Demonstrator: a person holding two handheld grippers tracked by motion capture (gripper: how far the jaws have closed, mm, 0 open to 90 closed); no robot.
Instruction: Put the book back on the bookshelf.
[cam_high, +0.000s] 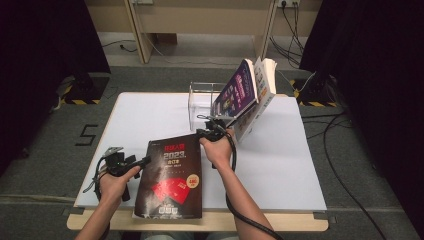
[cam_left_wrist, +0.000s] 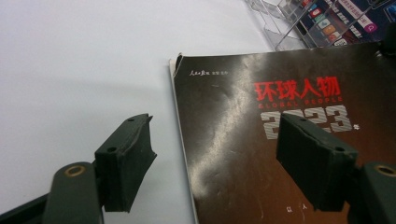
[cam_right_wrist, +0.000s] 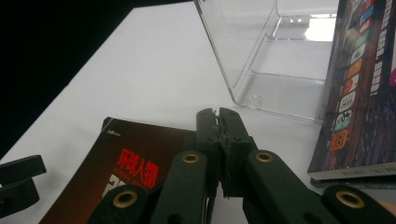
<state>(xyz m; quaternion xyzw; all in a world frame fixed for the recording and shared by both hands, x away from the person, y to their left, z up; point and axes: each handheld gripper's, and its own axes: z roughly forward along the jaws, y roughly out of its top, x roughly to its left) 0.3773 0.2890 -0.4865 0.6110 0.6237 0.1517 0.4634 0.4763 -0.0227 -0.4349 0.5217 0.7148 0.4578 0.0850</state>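
A dark magazine (cam_high: 172, 175) with red and white lettering lies flat near the table's front edge; its cover also shows in the left gripper view (cam_left_wrist: 261, 140) and the right gripper view (cam_right_wrist: 135, 163). My left gripper (cam_high: 142, 162) is open at the magazine's left edge. One pad sits over the white table and the other over the cover (cam_left_wrist: 215, 123). My right gripper (cam_high: 207, 131) sits at the magazine's far right corner with its jaws pressed together (cam_right_wrist: 218, 114). I see nothing between them.
A clear acrylic stand (cam_high: 200, 100) (cam_right_wrist: 271, 60) rises just beyond the right gripper. A purple book (cam_high: 240, 90) (cam_right_wrist: 364, 84) and a pale one (cam_high: 265, 85) lean against it. White tabletop (cam_high: 280, 150) stretches to the right. Cables lie on the floor at right.
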